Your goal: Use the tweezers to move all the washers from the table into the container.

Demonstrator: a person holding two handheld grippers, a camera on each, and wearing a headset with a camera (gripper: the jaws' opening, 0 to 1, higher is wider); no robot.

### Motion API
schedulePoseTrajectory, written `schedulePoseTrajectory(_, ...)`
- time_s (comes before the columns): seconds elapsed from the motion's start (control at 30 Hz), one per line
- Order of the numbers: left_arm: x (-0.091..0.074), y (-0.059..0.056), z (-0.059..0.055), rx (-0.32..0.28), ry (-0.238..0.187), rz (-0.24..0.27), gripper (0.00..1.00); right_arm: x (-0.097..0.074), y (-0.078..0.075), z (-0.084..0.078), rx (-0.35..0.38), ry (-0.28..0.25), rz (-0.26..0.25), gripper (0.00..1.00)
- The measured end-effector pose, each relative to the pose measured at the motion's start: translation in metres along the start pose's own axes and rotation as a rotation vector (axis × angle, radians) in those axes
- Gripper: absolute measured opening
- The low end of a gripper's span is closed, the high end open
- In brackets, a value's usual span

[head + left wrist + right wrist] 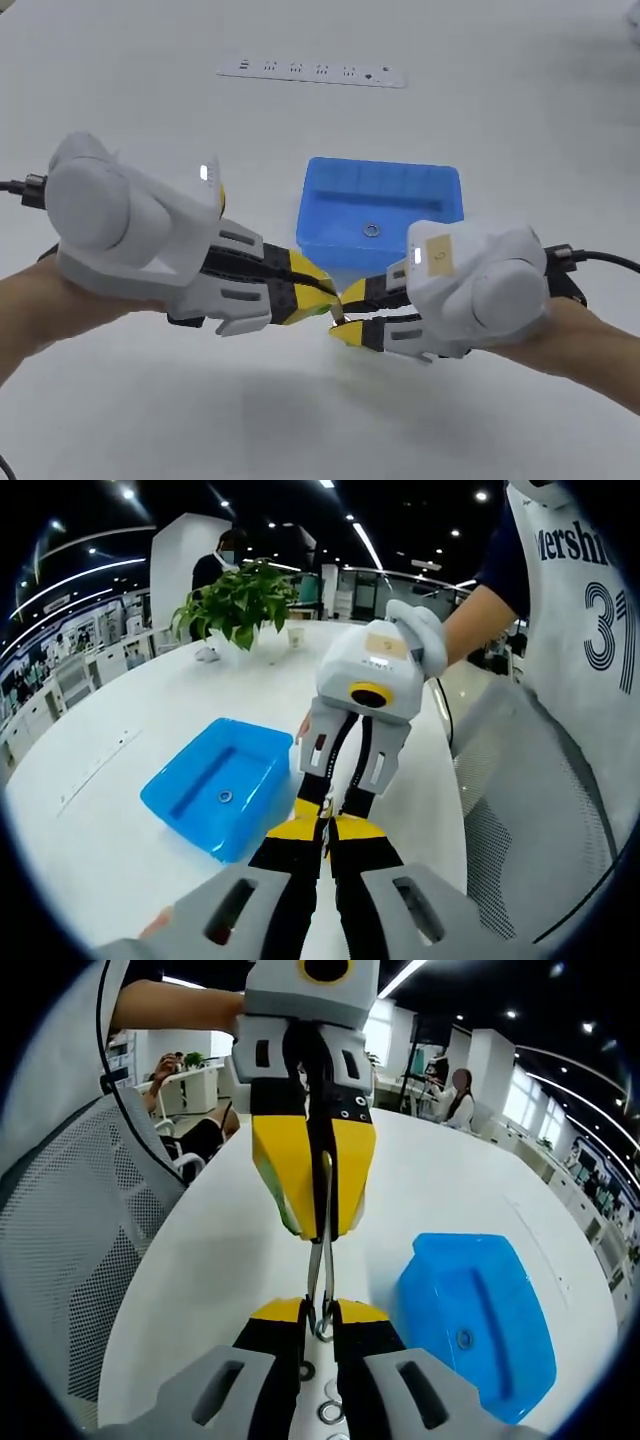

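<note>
**Grippers.** The left gripper (314,1230) and the right gripper (320,1312) point at each other, tip to tip, just above the white table (150,120). In the head view the left gripper comes in from the left and the right gripper from the right. They meet in front of the near wall of the container.

**Jaw state.** The yellow-tipped jaws of the left gripper are pressed together on one end of the tweezers (320,1270). The jaws of the right gripper are drawn in against the other end, with only the thin metal between them. The tweezers span the short gap between the two grippers.

**Container.** The blue container (420,200) stands open on the table, just beyond the gripper tips. One washer (372,231) lies on its floor.

**Washers on the table.** In the right gripper view, two washers (330,1392) lie on the table surface below and between that gripper's own jaws, close together and outside the container. Whether the tweezer tips hold a washer cannot be told.

**Surroundings.** A white power strip (312,71) lies flat on the far part of the table, well apart from the container. A potted plant (235,600) stands at the table's far end in the left gripper view.
</note>
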State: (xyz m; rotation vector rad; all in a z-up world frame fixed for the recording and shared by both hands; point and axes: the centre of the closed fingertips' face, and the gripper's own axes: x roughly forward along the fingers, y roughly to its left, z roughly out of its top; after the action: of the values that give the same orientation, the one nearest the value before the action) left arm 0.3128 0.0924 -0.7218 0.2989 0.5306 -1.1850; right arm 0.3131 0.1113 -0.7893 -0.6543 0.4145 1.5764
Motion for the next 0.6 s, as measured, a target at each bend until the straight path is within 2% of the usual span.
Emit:
schedulePoseTrajectory(0.13, 0.0015, -0.0005, -0.0026, 0.004, 0.014, -0.002, 0.07, 0.0021, 0.0010, -0.0022, -0.003, 0.005, 0.002, 0.12)
schedulePoseTrajectory(0.6, 0.0037, -0.0023, -0.0003, 0.014, 0.019, -0.017, 0.06, 0.0030, 0.0021, -0.0045, -0.001, -0.003, 0.009, 0.10)
